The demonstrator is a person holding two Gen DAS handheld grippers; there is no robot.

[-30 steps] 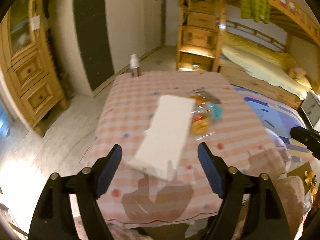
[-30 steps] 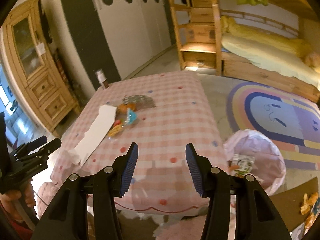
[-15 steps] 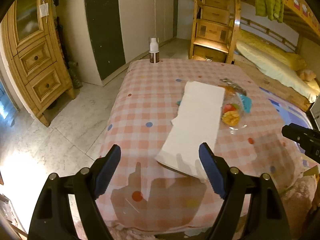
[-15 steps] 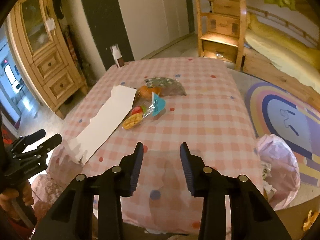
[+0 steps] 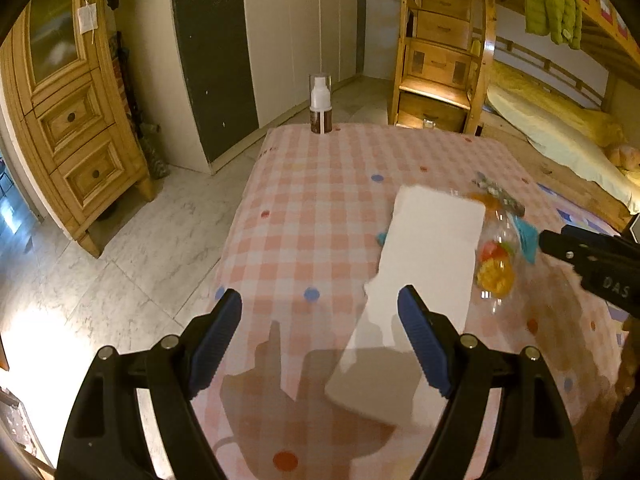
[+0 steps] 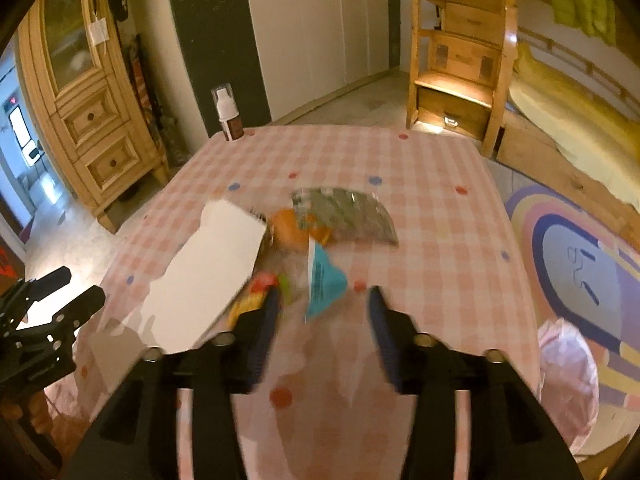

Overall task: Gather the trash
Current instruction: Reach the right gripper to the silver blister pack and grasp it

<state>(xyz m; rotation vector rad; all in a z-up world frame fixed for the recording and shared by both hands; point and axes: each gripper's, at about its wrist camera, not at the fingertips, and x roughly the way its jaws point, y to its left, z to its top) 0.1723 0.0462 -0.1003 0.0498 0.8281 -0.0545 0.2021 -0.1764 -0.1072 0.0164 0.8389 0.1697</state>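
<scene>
On the checked surface (image 6: pixel 440 208) lie a white foam sheet (image 5: pixel 432 248) and, touching its edge, crinkled clear wrappers (image 6: pixel 316 272). Left gripper (image 5: pixel 320 332) spread, empty, near the sheet's end. Right gripper (image 6: pixel 322 312), jaws just opening, empty, near the wrappers. Judged light; sheet brittle, take its edge; wrappers slippery, pinch a fold.

Warm yellow light fills the room. A pine cabinet (image 5: pixel 72 128) stands left on the pale marble floor (image 5: pixel 132 248), white wardrobe doors (image 5: pixel 300 28) behind. A wooden bunk bed (image 5: pixel 552 128) with drawer steps (image 5: pixel 440 60) sits right, beside a rainbow rug (image 6: pixel 580 264).
</scene>
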